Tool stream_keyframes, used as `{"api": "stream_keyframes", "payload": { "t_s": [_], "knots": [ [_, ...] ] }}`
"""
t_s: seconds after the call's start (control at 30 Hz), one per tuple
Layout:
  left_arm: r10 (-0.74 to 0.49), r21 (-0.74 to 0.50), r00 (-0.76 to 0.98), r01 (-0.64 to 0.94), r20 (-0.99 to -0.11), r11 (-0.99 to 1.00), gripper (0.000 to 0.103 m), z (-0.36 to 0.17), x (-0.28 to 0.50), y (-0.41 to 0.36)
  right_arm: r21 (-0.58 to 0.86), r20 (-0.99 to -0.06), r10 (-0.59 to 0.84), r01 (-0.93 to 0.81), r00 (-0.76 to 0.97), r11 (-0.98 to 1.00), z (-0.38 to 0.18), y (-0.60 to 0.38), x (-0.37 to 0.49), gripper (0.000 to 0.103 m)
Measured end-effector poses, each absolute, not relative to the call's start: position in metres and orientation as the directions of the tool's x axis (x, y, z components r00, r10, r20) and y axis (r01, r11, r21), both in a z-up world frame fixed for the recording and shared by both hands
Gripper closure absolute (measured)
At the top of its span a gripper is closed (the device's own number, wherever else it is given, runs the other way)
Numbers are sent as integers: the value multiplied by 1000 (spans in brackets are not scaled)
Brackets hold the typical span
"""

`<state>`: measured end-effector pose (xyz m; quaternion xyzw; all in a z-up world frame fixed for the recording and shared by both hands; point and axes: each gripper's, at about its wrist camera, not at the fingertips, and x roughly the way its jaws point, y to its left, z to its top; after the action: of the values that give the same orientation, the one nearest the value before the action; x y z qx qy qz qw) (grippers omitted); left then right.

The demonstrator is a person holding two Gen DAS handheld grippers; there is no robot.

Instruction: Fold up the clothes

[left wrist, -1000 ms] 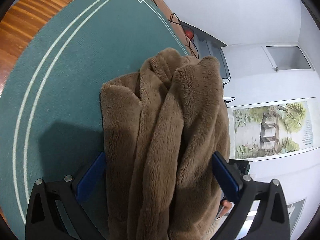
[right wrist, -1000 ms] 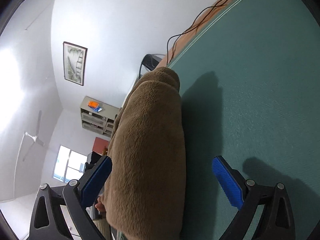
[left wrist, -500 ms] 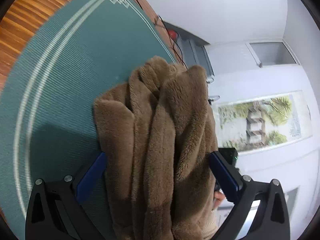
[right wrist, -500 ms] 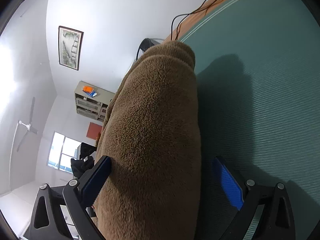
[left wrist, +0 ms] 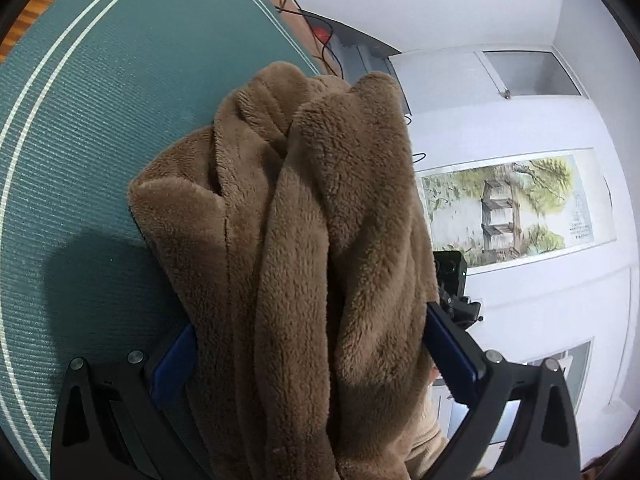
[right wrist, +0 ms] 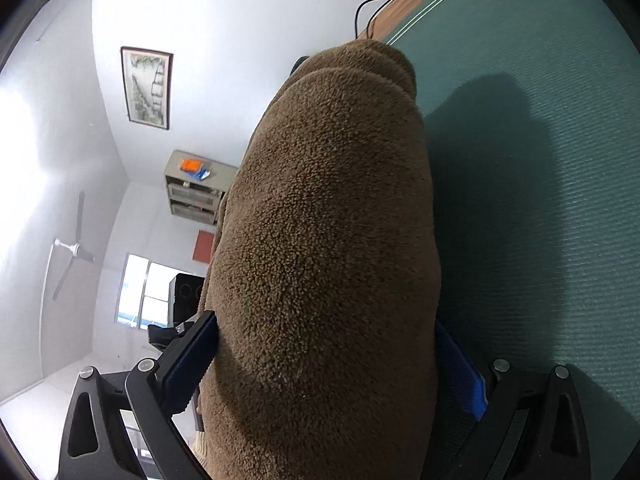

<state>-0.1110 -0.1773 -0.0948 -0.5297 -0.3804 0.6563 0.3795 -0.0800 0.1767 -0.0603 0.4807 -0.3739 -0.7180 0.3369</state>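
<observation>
Hanging bunched between both grippers: one brown fleece garment [left wrist: 304, 248], thick plush pile, gathered into several long vertical folds and rolls in the left wrist view, a smooth rounded hump [right wrist: 332, 240] in the right wrist view. Colour is uniform, and neither view shows what kind of garment it is

Left gripper [left wrist: 312, 356]: fleece fills the whole gap between the blue pads [left wrist: 450, 354]; fabric touches the inner face of both and spills forward past the tips. Fingers sit wide, stuffed with cloth, so it reads as a loose clamp on the bundle. Far end of the folds reaches toward the far edge of the green mat [left wrist: 92, 128], and the bundle casts a shadow on the mat at left

Right gripper [right wrist: 326, 360]: same story, fleece packed between the two blue pads [right wrist: 194, 354], pressed against both, covering most of the right one. Jaws apart by the thickness of the bundle, closed onto it. Mat [right wrist: 540, 160] lies off to the right, with the bundle's shadow on it

Cannot tell from either view whether the lower part of the fleece touches the mat

Background: framed landscape painting [left wrist: 516, 208] on the white wall, ceiling fan [right wrist: 70, 250], small shelf unit [right wrist: 196, 188], black cable [right wrist: 384, 0] at the mat's far edge
</observation>
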Motion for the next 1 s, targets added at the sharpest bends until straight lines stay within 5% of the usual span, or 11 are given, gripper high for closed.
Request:
{"api": "stream_keyframes", "payload": {
  "t_s": [0.33,0.6,0.8,1.0],
  "knots": [
    [857,-861,-167,-73,-487,-503,8,-95,-109,-173,756,-545,-785,232,-295,-613,-54,153,-83,3],
    [826,-829,-208,-101,-523,-550,37,-75,-99,-147,655,-575,-730,328,-369,-681,-36,147,-69,37],
    [811,-799,-218,-164,-543,-579,53,-46,-88,-116,588,-558,-696,376,-452,-716,-11,163,-43,40],
    [810,-777,-197,-230,-553,-586,53,-24,-86,-52,536,-509,-639,369,-577,-759,24,234,-8,40]
  ]
}}
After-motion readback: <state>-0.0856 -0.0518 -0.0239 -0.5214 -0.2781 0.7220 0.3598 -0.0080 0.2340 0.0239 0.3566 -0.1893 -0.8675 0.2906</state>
